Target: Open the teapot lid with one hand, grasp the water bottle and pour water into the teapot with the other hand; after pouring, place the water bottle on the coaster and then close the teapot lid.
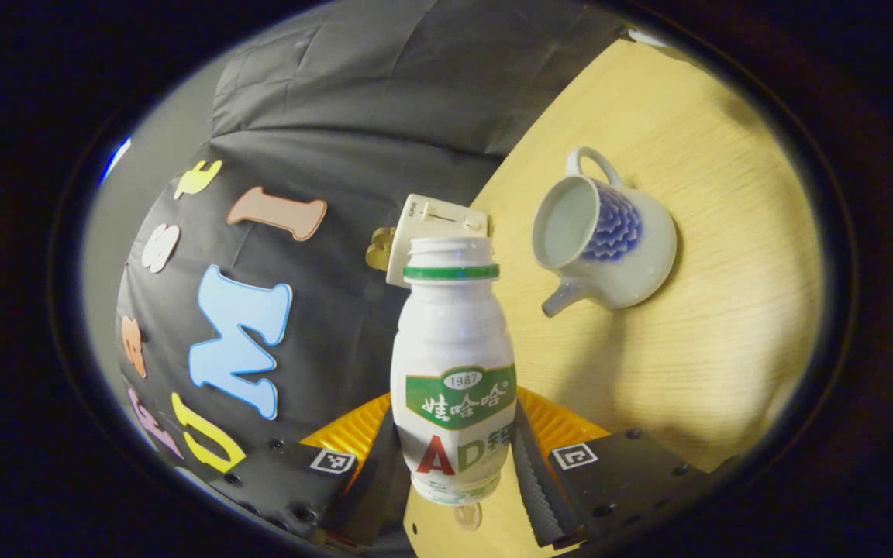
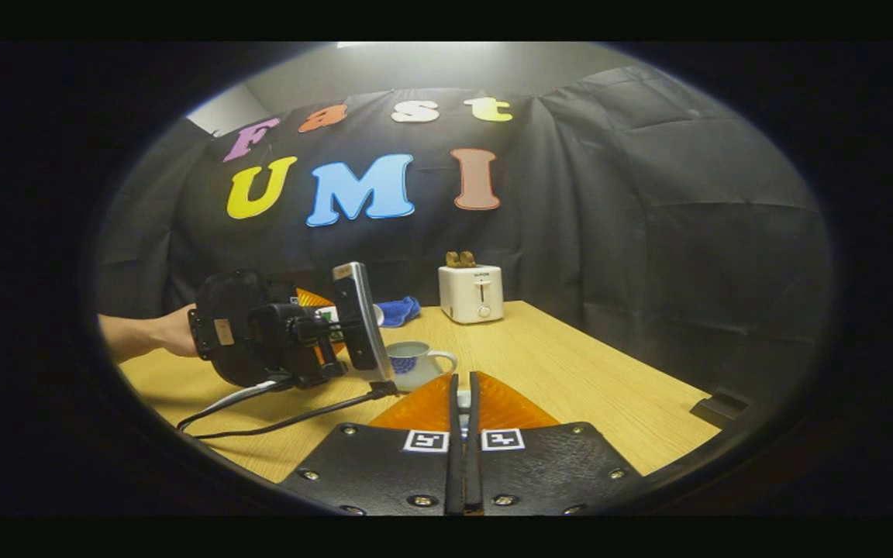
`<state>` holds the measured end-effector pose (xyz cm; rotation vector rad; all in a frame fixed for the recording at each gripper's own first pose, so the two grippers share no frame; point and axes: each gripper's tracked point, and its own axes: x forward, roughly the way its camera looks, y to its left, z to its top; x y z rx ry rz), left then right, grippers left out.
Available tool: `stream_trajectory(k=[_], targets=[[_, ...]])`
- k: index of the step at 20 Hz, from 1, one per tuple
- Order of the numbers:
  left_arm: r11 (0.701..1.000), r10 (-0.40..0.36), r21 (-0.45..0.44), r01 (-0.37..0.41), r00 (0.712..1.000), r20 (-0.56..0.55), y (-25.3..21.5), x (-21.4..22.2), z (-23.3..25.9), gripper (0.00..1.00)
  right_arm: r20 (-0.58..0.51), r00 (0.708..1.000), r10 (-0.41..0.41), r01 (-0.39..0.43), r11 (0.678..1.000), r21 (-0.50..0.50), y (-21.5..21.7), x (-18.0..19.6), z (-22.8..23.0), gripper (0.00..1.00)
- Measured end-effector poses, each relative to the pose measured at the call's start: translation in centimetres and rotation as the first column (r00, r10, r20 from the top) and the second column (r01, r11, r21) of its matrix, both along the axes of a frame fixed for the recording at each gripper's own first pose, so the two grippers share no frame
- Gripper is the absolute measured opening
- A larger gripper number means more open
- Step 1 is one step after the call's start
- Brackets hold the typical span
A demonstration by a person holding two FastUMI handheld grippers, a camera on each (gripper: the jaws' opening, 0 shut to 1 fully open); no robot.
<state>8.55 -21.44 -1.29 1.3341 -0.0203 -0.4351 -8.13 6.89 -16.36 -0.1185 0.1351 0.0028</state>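
- Bottle [image 1: 453, 364] is pinched low on its body between the left gripper [image 1: 456, 457] fingers, cap off, mouth open, held off the table [image 1: 725, 349] and tilted in the left gripper view.
- Teapot [image 1: 609, 240] sits on the table just beyond the bottle mouth and off to one side of it; lid is off, opening bare, inside looks pale, water level not readable.
- Step in hand, as I judge it: pour from the bottle into the teapot.
- To do it well: bring the bottle mouth over the teapot opening before tipping further; right now the mouth is beside the teapot, not above it.
- Tip slowly; the teapot opening is wide but the bottle neck is narrow and may glug.
- Keep the pinch firm; the grip is low on the bottle, so it may swing as it tips.
- Right gripper [image 2: 462, 403] fingers are pressed together with something small and pale between them, likely the lid, too hidden to tell.
- Keep it held away from the teapot, clear of the pour.
- Toaster [image 1: 435, 232] stands behind the teapot, near the bottle mouth in the left gripper view; don't bump it.
- Coaster not identified.
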Motion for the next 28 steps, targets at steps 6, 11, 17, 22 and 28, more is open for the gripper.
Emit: stream_trajectory(k=[6, 11, 17, 22, 28], targets=[[0.993, -0.026, 0.113, 0.022, 0.999, 0.038, -0.3, -0.6, 0.2, 0.74, 0.006, 1.000, -0.005, 0.005, 1.000, -0.003, -0.2, -0.1, 0.1, 0.01], [0.984, -0.051, 0.176, 0.041, 0.997, 0.052, -0.5, -0.8, 0.6, 0.77, 0.024, 1.000, -0.009, 0.009, 1.000, -0.009, -0.4, -0.2, 0.7, 0.01], [0.971, -0.073, 0.235, 0.051, 0.994, 0.084, -0.7, -0.8, 1.2, 0.77, 0.024, 1.000, -0.012, 0.012, 1.000, -0.017, -0.6, -0.2, 0.7, 0.01], [0.958, -0.092, 0.280, 0.060, 0.990, 0.103, -0.9, -1.1, 1.6, 0.77, 0.016, 1.000, -0.011, 0.012, 1.000, -0.014, -0.7, -0.1, 0.4, 0.01], [0.939, -0.111, 0.338, 0.067, 0.987, 0.115, -0.8, -1.0, 1.9, 0.84, 0.017, 1.000, -0.018, 0.018, 1.000, -0.007, -1.1, 0.0, 0.4, 0.01]])
